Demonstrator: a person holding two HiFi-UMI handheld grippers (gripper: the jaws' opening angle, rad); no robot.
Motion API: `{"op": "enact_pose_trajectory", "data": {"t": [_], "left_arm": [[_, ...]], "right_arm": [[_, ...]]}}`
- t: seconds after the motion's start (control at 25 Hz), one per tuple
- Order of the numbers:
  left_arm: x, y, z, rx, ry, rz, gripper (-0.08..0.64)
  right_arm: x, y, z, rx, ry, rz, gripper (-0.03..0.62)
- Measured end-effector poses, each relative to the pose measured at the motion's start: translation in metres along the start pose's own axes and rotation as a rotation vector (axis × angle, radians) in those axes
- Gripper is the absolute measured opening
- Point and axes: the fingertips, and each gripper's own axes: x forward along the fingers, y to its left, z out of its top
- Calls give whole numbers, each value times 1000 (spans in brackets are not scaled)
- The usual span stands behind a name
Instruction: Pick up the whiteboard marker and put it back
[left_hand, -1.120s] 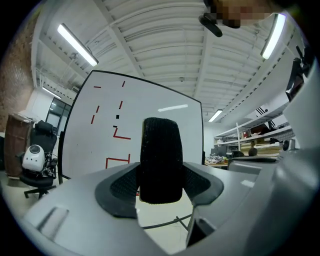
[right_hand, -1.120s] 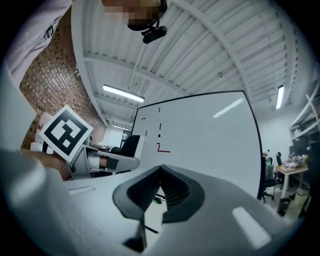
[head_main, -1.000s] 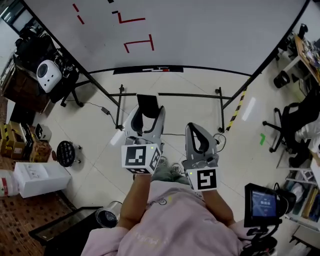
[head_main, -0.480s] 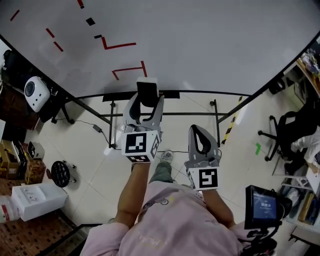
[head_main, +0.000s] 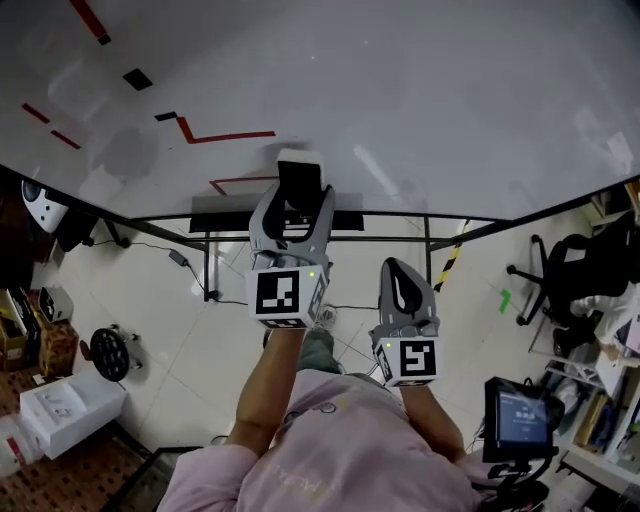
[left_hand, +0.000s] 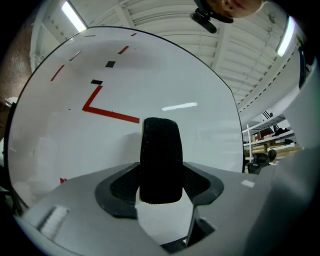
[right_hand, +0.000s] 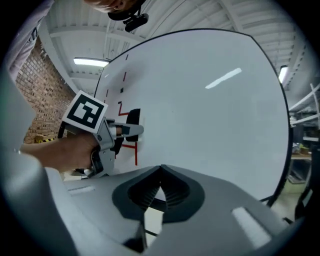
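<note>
No marker shows in any view. My left gripper (head_main: 298, 196) is shut on a black felt-faced block with a white back, seemingly a board eraser (head_main: 300, 178), held level right in front of the whiteboard (head_main: 430, 100). In the left gripper view the eraser (left_hand: 160, 150) stands upright between the jaws, near a red angle line (left_hand: 107, 112) on the board. My right gripper (head_main: 403, 282) is lower and to the right, shut and empty. The right gripper view shows its closed jaws (right_hand: 159, 192) and, to the left, the left gripper (right_hand: 131, 131) with the eraser.
The whiteboard carries red lines (head_main: 228, 136) and small black squares (head_main: 137, 79). Its black stand frame (head_main: 430, 222) runs below. A screen on a stand (head_main: 517, 415) is at lower right, an office chair (head_main: 570, 285) at right, white boxes (head_main: 60, 400) and a stool (head_main: 108, 353) at left.
Both grippers have moved forward toward the whiteboard, which now fills much more of the view. The eraser stays in the left gripper. The right gripper stays shut.
</note>
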Motion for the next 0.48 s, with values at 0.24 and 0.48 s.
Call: {"op": "enact_pose_trajectory", "data": {"t": [0.24, 0.48], "left_arm": [[15, 14, 6, 53, -89, 27, 261], [19, 11, 6, 156, -113, 42, 262]], "right_arm": [[29, -18, -4, 30, 29, -34, 5], [38, -31, -16, 47, 77, -73, 5]]}}
